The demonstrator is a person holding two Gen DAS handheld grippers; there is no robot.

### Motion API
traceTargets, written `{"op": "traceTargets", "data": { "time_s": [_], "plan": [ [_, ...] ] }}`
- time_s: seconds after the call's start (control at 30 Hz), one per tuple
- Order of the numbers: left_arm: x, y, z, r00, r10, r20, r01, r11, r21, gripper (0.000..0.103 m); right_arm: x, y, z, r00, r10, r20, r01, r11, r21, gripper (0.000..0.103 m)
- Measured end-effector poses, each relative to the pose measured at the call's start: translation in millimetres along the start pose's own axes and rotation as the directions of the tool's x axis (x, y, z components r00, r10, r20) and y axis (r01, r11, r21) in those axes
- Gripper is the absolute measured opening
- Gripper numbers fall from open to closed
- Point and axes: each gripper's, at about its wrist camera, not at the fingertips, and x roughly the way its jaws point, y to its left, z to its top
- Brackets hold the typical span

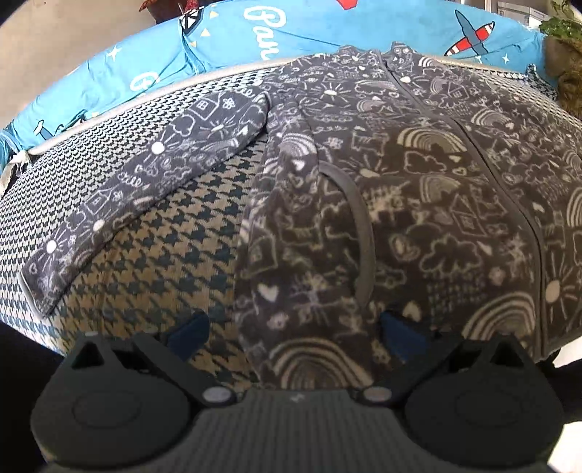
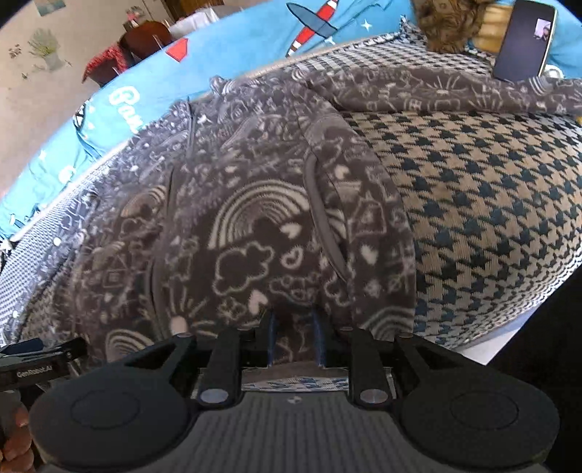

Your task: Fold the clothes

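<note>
Garment: dark grey fleece jacket (image 1: 418,203) printed with pale rainbows, clouds, hearts and houses; lies spread flat, front up, zip closed down the middle.
Garment position: directly ahead of both sets of jaws; its near hem lies between the left jaws and is pinched in the right ones.
Sleeve, left view: one sleeve (image 1: 145,174) stretches away up and to the left of the left jaws, lying flat.
Sleeve, right view: the other sleeve (image 2: 436,91) runs across the far side, up and right of the right jaws.
Pocket: curved grey trim (image 1: 360,225) just ahead of the left jaws.
Left gripper (image 1: 294,338): jaws wide apart, one finger over the cloth beneath, the other over the fleece; nothing held.
Right gripper (image 2: 294,338): jaws narrow, closed on the jacket's hem.
Surface: houndstooth blanket (image 1: 174,254), tan and dark teal, under the jacket.
Beyond: blue sheet (image 1: 309,32) with aeroplane prints, past the far edge.
Phone: dark handset (image 2: 523,40), far up-right of the right jaws, near the sleeve.
Hand: fingertips (image 2: 14,436) at the lower left of the right view.
</note>
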Motion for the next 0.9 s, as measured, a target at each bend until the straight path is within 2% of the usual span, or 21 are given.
{"op": "traceTargets", "data": {
  "time_s": [0.3,0.4,0.53,0.67,0.9],
  "plan": [
    [7.9,4.3,-5.4,0.996,-0.008,-0.087,0.006,1.000,-0.014,0.103,6.8,4.6,-2.5,0.997,-0.045,-0.056,0.043,0.998,-0.042,0.021],
    [7.0,2.8,-7.0,0.996,0.002,-0.091,-0.002,1.000,0.000,0.103,8.4,1.1,-3.6,0.995,-0.053,-0.079,0.049,0.998,-0.045,0.022],
    [-4.0,1.4,-6.1,0.999,-0.022,-0.045,0.023,1.000,0.014,0.103,-1.5,4.0,-6.1,0.999,-0.031,-0.039,0.029,0.998,-0.054,0.025],
    [-16.4,1.4,-2.8,0.998,-0.056,0.020,0.056,0.998,0.004,0.103,-14.8,8.6,-7.5,0.999,0.036,0.030,-0.034,0.996,-0.084,0.025],
    [-25.2,-4.7,11.9,0.990,-0.070,0.125,0.074,0.997,-0.025,0.103,-29.4,23.8,-11.4,0.979,0.117,0.169,-0.090,0.983,-0.160,0.025]
  ]
}}
